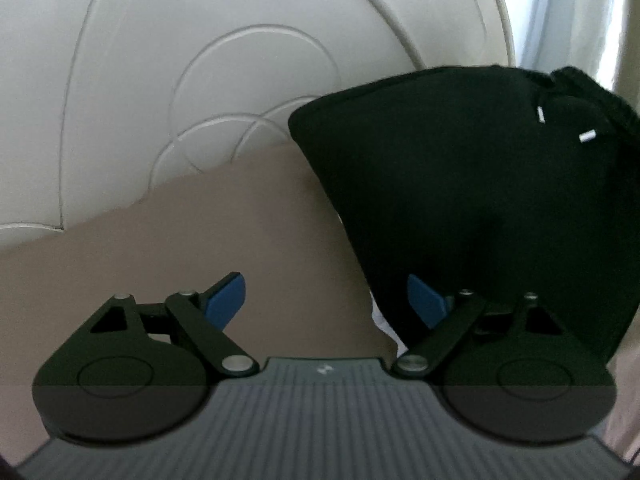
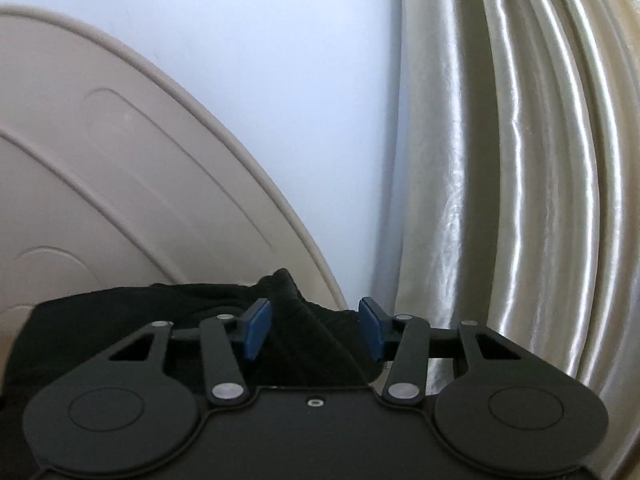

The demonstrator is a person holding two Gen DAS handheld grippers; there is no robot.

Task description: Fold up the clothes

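A black garment (image 1: pixel 480 200) with white-tipped drawstrings lies folded on the tan bed surface (image 1: pixel 240 240), to the right in the left wrist view. My left gripper (image 1: pixel 326 300) is open, its right blue pad (image 1: pixel 424 300) just over the garment's near edge, holding nothing. In the right wrist view the same black garment (image 2: pixel 160 320) lies low, with a raised fold between the pads. My right gripper (image 2: pixel 316 330) is open around that fold, jaws apart from the cloth.
A cream headboard (image 1: pixel 200 60) with carved curves stands behind the bed and shows at left in the right wrist view (image 2: pixel 100 160). A pale wall (image 2: pixel 280 80) and a shiny cream curtain (image 2: pixel 520 160) stand at right.
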